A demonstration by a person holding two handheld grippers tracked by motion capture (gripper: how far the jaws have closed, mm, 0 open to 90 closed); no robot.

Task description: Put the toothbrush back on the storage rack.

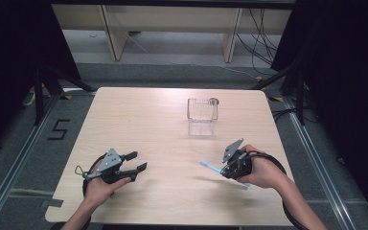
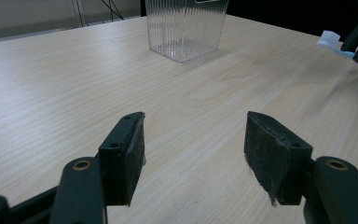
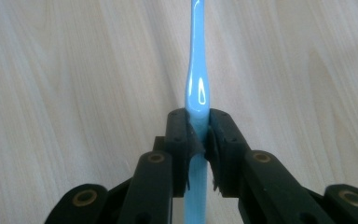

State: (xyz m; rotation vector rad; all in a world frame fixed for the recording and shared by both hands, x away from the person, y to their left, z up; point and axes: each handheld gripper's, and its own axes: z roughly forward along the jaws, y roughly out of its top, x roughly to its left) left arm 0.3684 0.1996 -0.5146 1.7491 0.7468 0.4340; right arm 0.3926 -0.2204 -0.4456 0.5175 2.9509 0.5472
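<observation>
On the wooden table [image 1: 139, 120], right gripper [image 1: 226, 168] is clamped on a light blue toothbrush [image 3: 197, 88], head pointing left, lifted above the surface. Left gripper [image 1: 138, 161] sits near the front edge, jaws spread, empty. Clear ribbed container [image 1: 202, 110] stands toward the far side.

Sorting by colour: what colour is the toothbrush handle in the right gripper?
Light blue; the toothbrush handle shows best in the right gripper view.
</observation>
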